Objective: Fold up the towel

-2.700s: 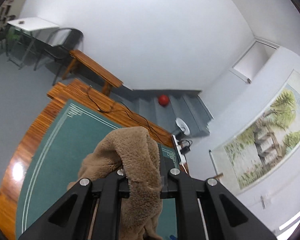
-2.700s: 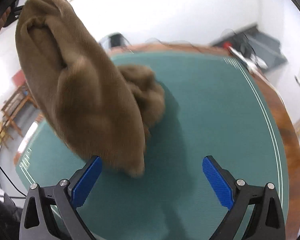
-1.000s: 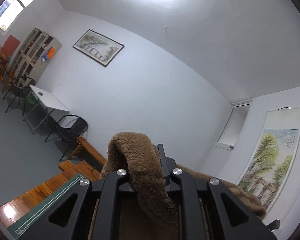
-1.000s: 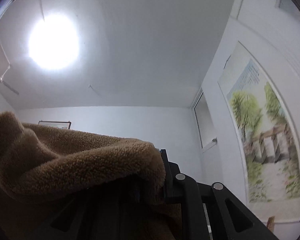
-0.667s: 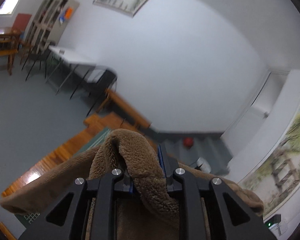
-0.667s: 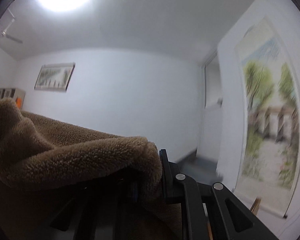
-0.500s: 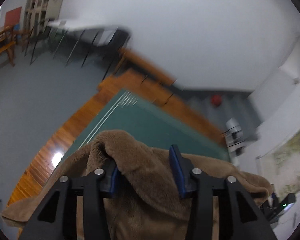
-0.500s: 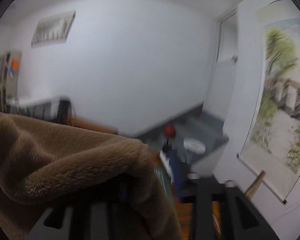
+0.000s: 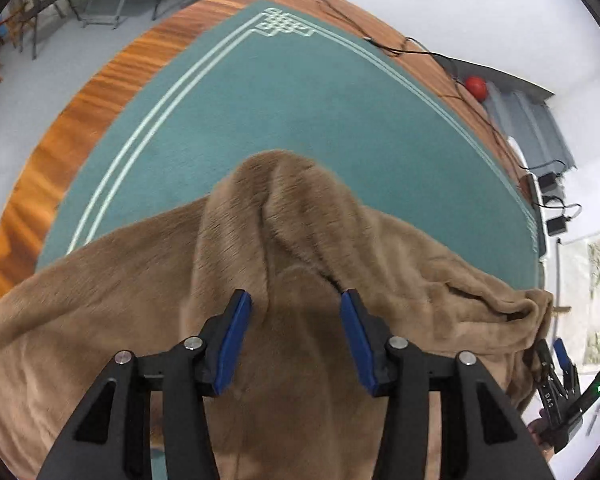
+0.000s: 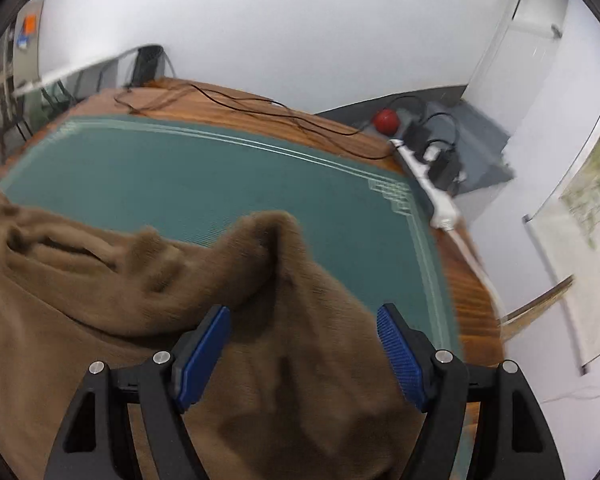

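Note:
A fluffy brown towel lies spread over the green mat, and one raised corner peaks just ahead of each gripper. My left gripper is open, its blue pads apart on either side of a towel fold with nothing clamped. In the right wrist view the same towel rises to a point ahead of my right gripper, which is open wide above the cloth. The right gripper also shows at the towel's far right corner in the left wrist view.
The green mat covers a wooden table whose edge curves round on the left and at the back. Black cables, a white power strip and a red ball sit along the far edge. Chairs stand beyond.
Both grippers swung down from facing the ceiling to facing the table. They were shut on towel corners and have opened, and the towel dropped out flat on the mat.

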`<state>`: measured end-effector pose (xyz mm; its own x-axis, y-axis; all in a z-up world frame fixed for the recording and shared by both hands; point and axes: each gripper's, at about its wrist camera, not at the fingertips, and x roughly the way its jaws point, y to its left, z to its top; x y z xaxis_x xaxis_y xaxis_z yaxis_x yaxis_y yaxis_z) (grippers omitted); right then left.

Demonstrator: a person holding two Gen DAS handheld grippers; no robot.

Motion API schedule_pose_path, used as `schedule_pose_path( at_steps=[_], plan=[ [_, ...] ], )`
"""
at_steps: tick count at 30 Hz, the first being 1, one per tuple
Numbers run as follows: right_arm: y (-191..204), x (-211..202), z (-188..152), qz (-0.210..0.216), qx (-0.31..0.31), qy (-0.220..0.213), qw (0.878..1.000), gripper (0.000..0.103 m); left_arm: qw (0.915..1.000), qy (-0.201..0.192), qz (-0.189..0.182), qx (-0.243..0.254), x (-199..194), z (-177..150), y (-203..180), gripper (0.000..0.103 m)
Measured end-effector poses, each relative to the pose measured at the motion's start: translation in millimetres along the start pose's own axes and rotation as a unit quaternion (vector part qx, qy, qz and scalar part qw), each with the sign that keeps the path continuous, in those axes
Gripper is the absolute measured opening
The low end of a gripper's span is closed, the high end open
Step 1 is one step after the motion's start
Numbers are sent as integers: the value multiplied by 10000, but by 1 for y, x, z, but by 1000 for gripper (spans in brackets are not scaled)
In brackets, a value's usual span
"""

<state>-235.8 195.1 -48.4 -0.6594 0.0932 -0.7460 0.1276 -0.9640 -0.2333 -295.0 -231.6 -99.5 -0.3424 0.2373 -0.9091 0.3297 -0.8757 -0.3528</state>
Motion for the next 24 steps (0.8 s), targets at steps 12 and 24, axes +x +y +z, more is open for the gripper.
schedule_pose_path(
  at_steps=[12,24],
  plan=[
    [68,65,33,75,-1342,962,9862,79,9899,939,-451,964,53,5,-76,75],
    [33,76,122,-1199,-465,-450,9907,79,9924,-479,386,1069,56,55,-117,78]
  ],
)
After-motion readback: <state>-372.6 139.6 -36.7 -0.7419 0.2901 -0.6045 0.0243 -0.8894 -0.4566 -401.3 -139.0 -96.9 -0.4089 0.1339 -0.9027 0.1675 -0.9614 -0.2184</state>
